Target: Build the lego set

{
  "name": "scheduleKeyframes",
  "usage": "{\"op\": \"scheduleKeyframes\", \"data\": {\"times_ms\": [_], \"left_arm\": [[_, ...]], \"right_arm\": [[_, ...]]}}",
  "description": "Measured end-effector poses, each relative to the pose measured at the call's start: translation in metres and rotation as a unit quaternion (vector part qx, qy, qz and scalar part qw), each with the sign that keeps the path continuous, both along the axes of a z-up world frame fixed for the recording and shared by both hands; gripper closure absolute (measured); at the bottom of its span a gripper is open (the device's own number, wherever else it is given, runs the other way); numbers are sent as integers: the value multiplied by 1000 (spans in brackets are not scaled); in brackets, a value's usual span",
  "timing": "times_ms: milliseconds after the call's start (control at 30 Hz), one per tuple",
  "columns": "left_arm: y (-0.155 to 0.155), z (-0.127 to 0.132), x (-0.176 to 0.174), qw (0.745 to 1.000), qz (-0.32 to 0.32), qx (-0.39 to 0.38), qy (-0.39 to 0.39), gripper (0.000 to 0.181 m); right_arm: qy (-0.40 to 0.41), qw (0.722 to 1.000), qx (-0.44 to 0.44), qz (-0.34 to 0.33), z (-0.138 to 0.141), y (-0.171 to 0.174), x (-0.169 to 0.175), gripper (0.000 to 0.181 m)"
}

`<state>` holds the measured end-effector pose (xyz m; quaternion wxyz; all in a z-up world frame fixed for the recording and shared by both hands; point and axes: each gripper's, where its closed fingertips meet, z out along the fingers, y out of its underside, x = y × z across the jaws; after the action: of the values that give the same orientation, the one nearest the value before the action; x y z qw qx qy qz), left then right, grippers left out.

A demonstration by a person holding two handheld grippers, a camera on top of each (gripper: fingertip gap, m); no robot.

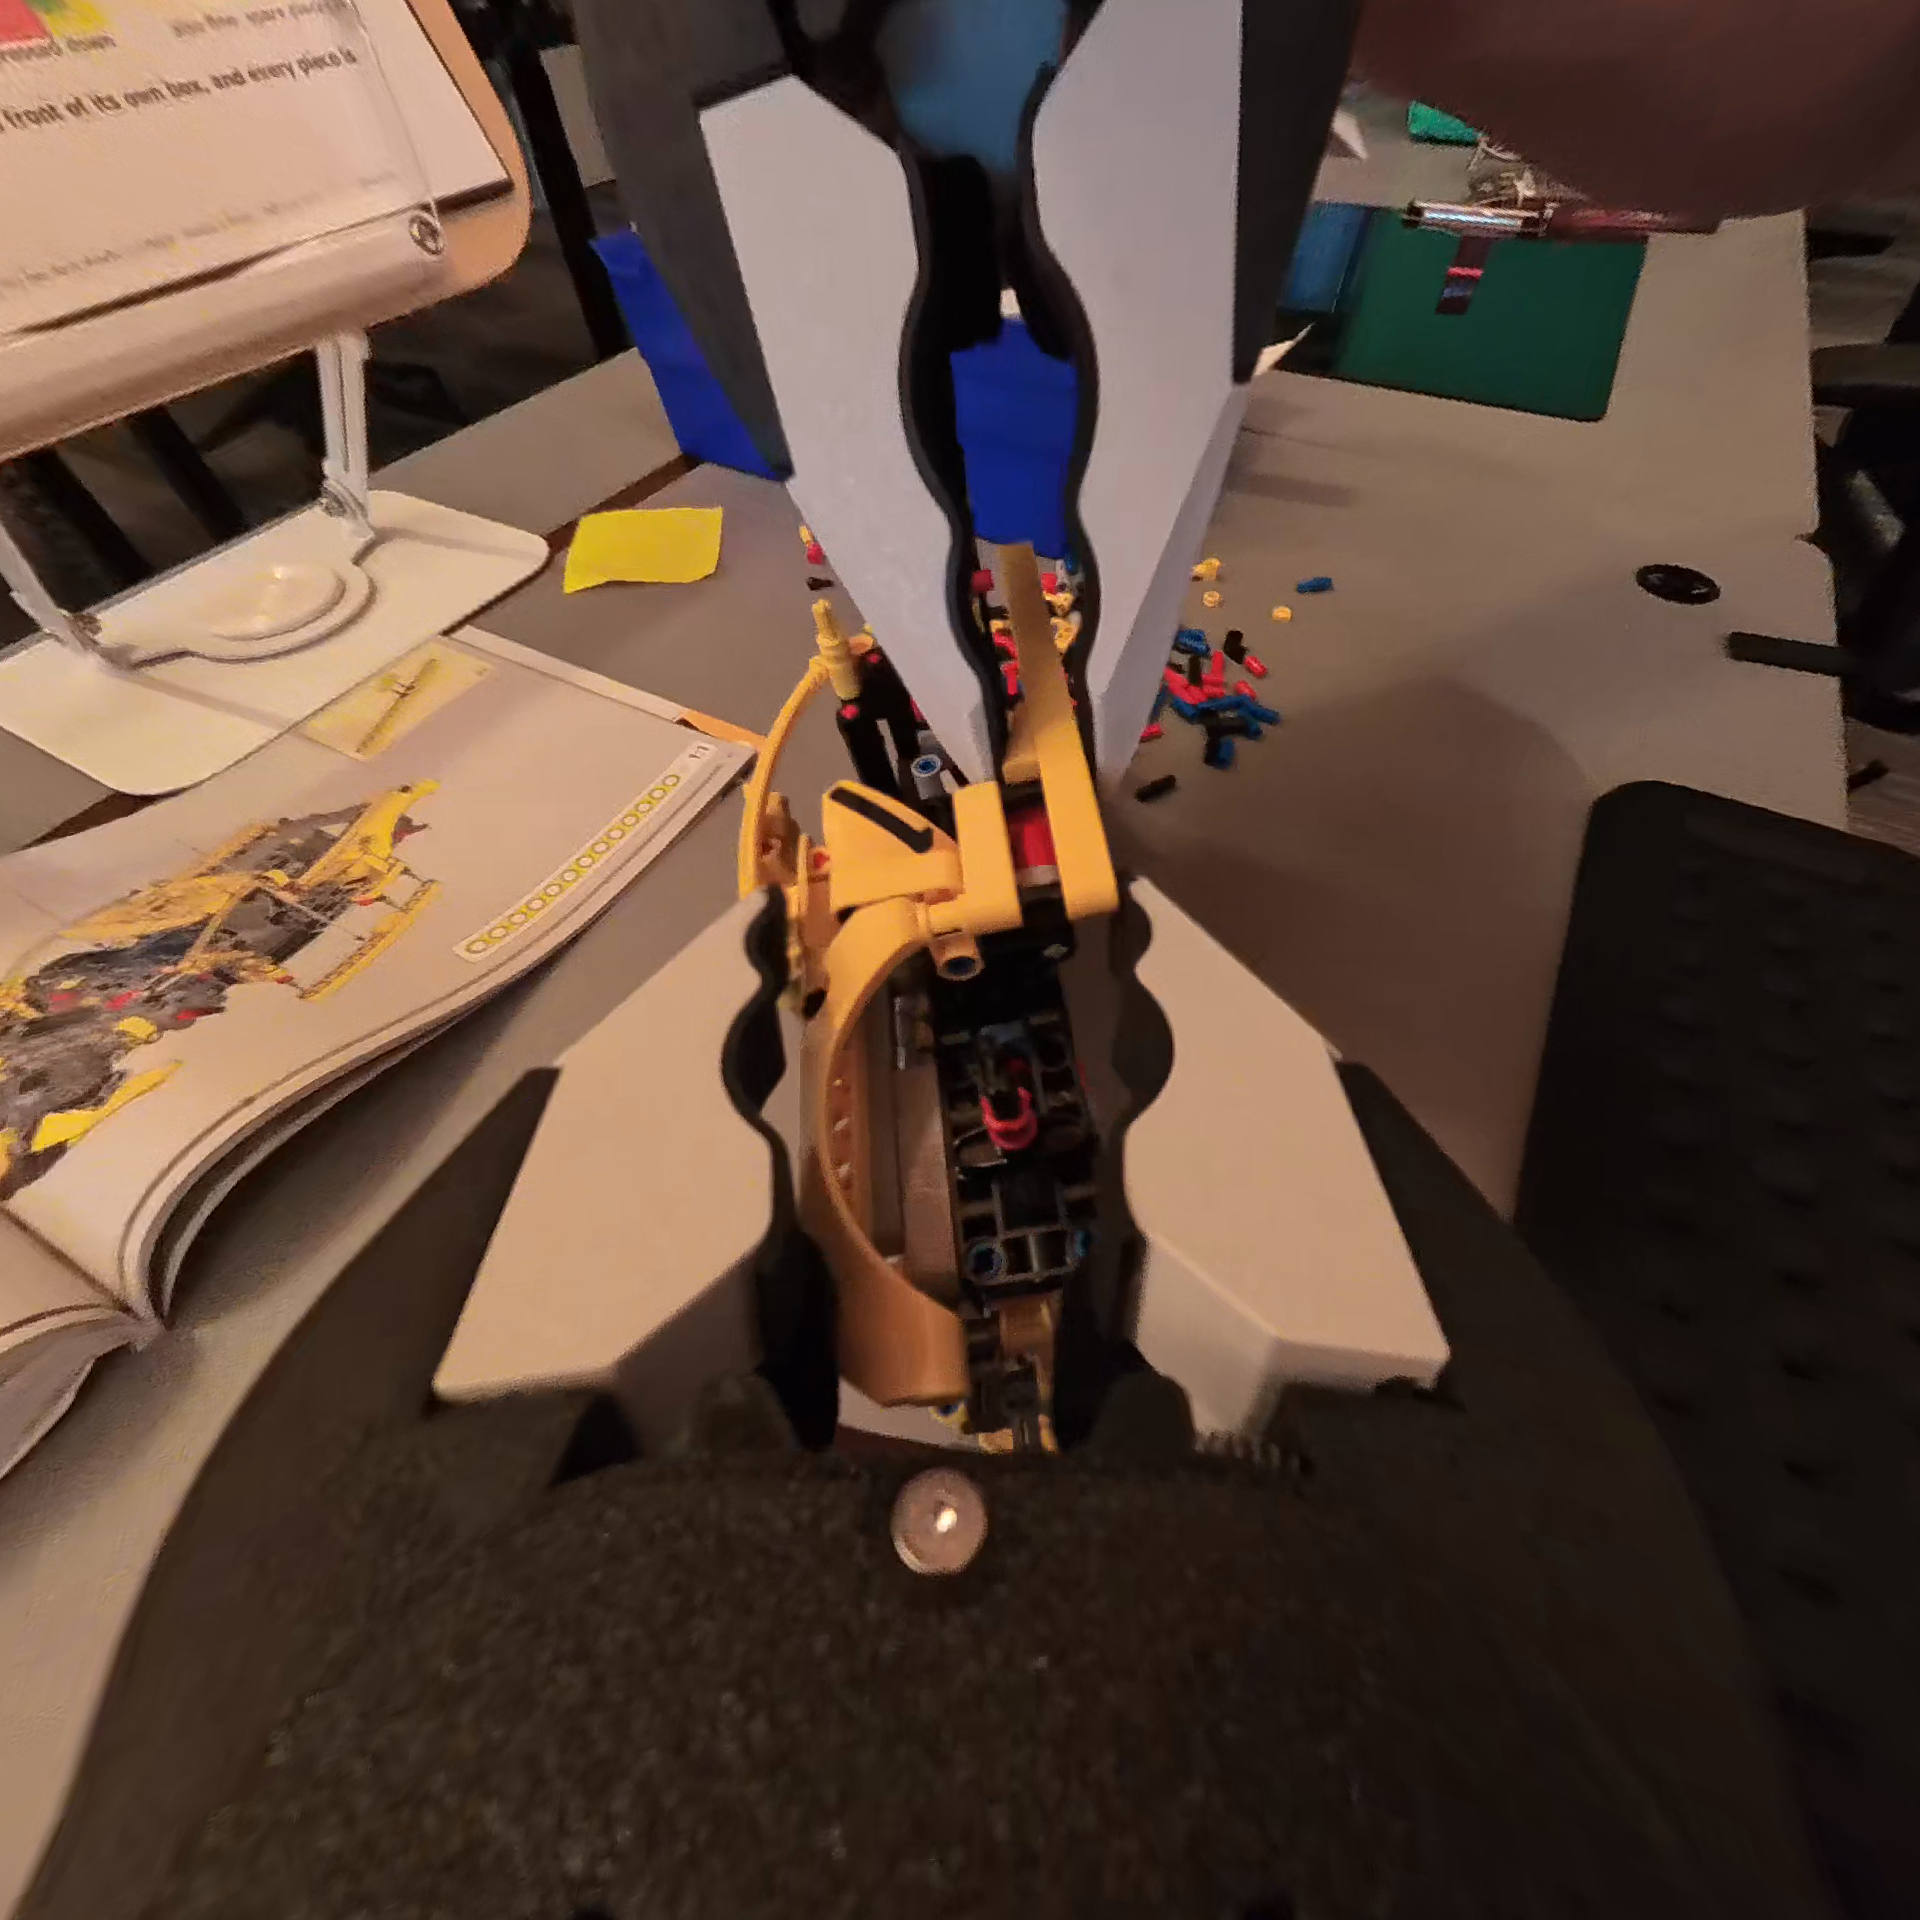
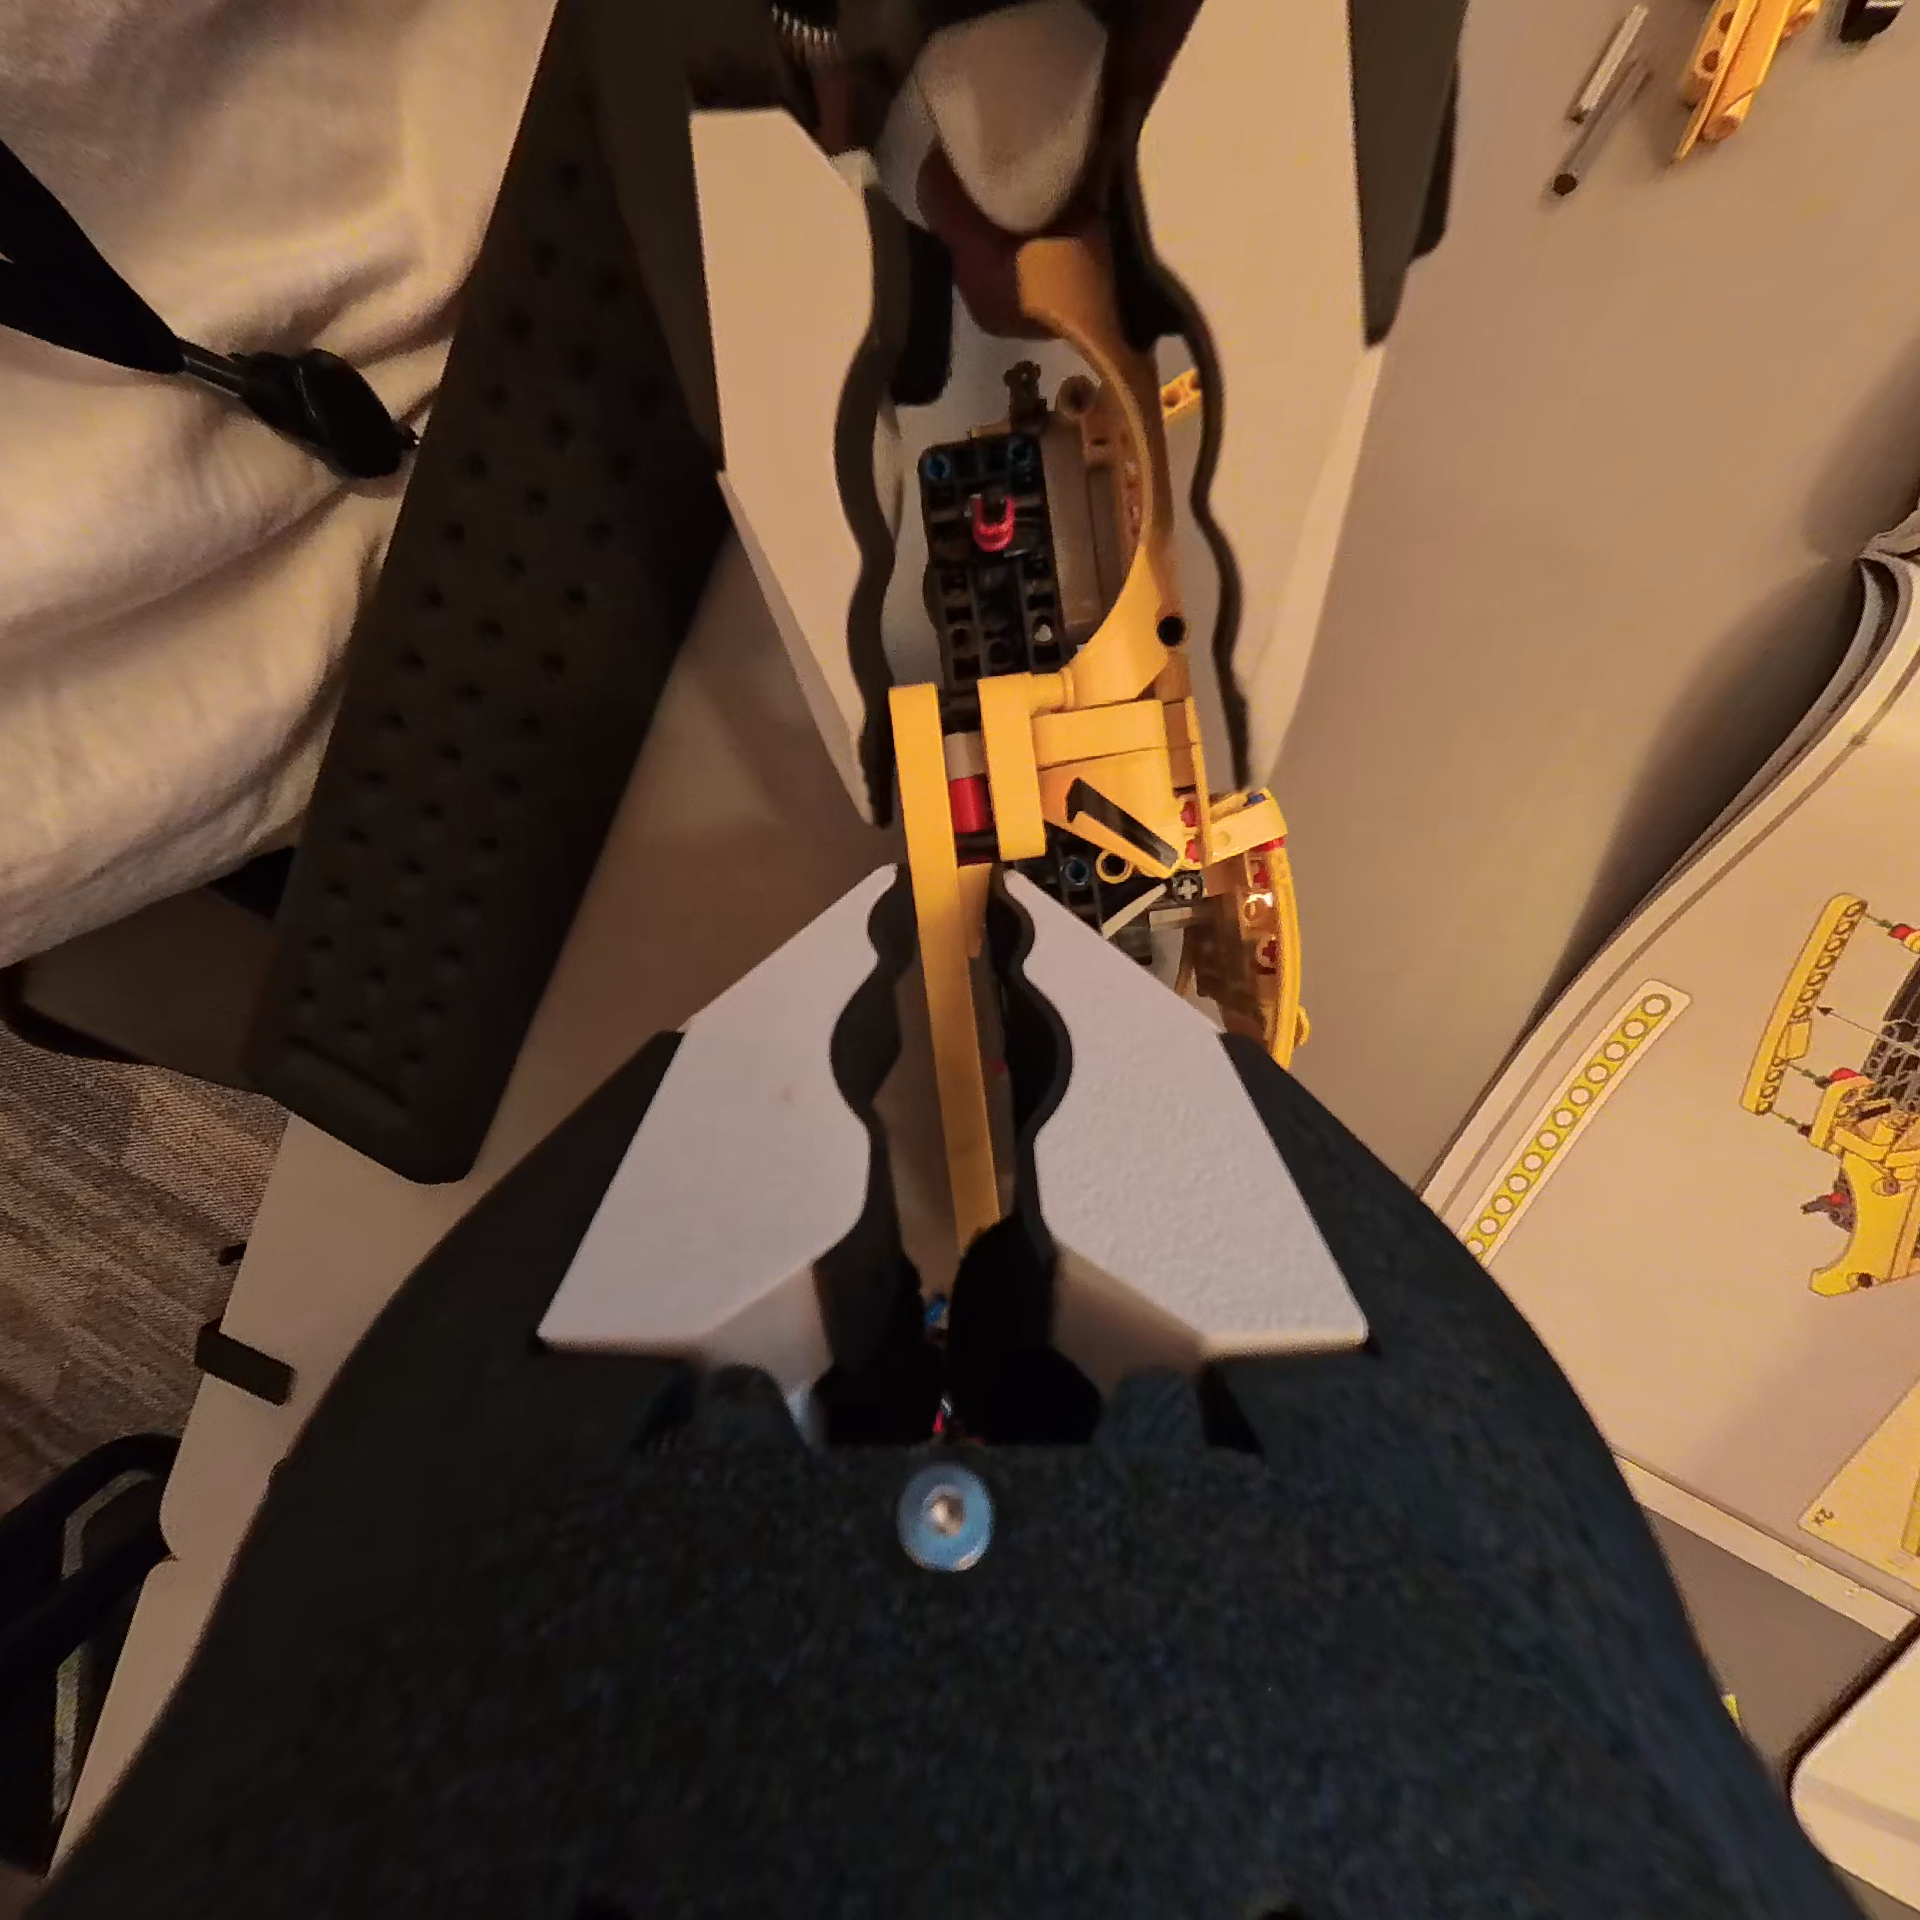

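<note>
Loose bricks (image 1: 1216,686) show only leftward; each hand-held gripper (image 1: 940,1049) (image 2: 951,1049) pinches the model (image 1: 935,1039).

Dim, warm indoor light; wide-angle bending at edges, slight blur up close.

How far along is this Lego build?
Partly built: a yellow-and-black model exists, clamped in the left gripper. In hand: the right gripper is shut on a long yellow beam at the model. Left: loose pieces lie on the table, and the instruction booklet lies open.
</note>
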<state>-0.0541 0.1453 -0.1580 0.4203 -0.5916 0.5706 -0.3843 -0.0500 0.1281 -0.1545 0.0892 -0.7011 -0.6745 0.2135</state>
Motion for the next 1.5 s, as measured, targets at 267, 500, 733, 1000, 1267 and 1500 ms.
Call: {"op": "scheduleKeyframes", "data": {"times_ms": [267, 500, 733, 1000, 1267, 1500], "left_arm": [[0, 0, 0, 1000, -1, 5, 2, 123], [-3, 1, 0, 1000, -6, 5, 2, 123], [-5, 1, 1, 1000, -3, 15, 5, 123], [-6, 0, 0, 1000, 3, 8, 11, 120], [-6, 9, 0, 997, 17, -66, -36, 121], [-6, 7, 0, 999, 13, -27, -30, 123]], "right_arm": [[8, 999, 39, 3, 0, 6, -1, 165], [11, 994, 107, 37, 1, 7, -5, 158], [-12, 992, 111, 56, -1, 4, -5, 160], [-68, 990, 113, 55, -1, 4, -3, 161], [-76, 990, 115, 42, -1, 5, -4, 161], [-76, 988, 128, 50, -3, 5, -3, 162]]}}
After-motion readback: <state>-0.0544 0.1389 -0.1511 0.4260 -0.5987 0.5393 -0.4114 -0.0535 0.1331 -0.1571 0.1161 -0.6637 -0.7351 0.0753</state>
